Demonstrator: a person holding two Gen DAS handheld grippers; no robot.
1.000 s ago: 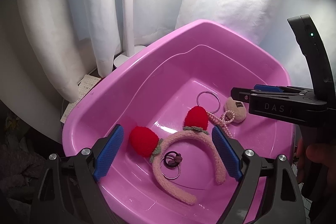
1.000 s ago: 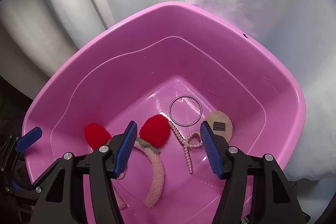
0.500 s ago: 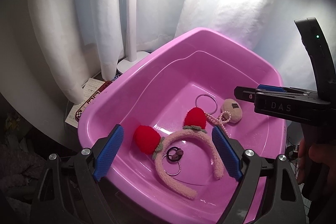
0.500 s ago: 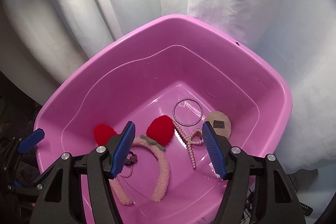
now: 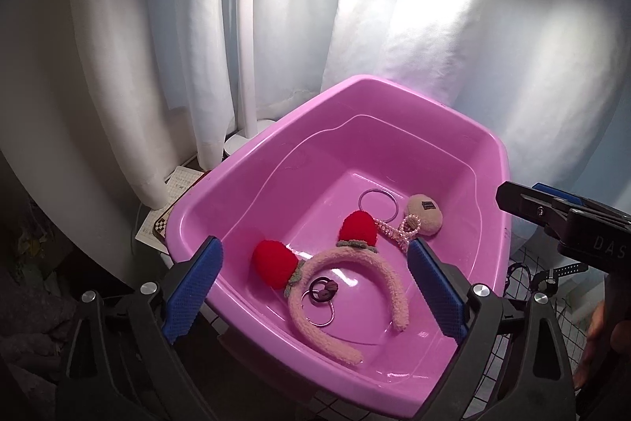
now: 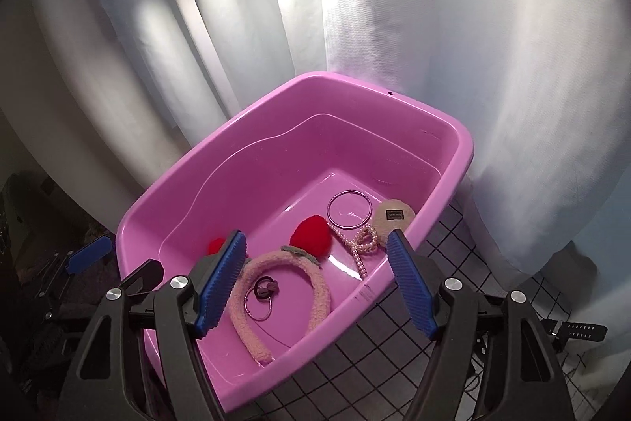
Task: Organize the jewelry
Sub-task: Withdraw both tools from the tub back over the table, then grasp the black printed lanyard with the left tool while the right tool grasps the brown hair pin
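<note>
While I am holding both tools above the glossy pink plastic tub [image 5: 489,160], the jewelry is lying on its floor: the fuzzy pink headband with two red plush strawberries [image 5: 378,263], the thin silver bangle [image 5: 376,204], the looped string of pearls [image 5: 398,229] touching the round beige plush puff [image 5: 424,216], and a dark ring on a thin wire hoop [image 5: 321,296] inside the headband's arc. I am judging the risks now: the pearls are crossing the bangle's edge and pressing against the puff, so pinching one could drag the others, and the thin hoop could slip from my pads on the slick plastic. My left gripper [image 5: 311,287] is hovering over the near rim, jaws spread wide and empty, angled downward. My right gripper [image 6: 315,277] is likewise gaping and empty, tilted down toward the tub from its right side.
</note>
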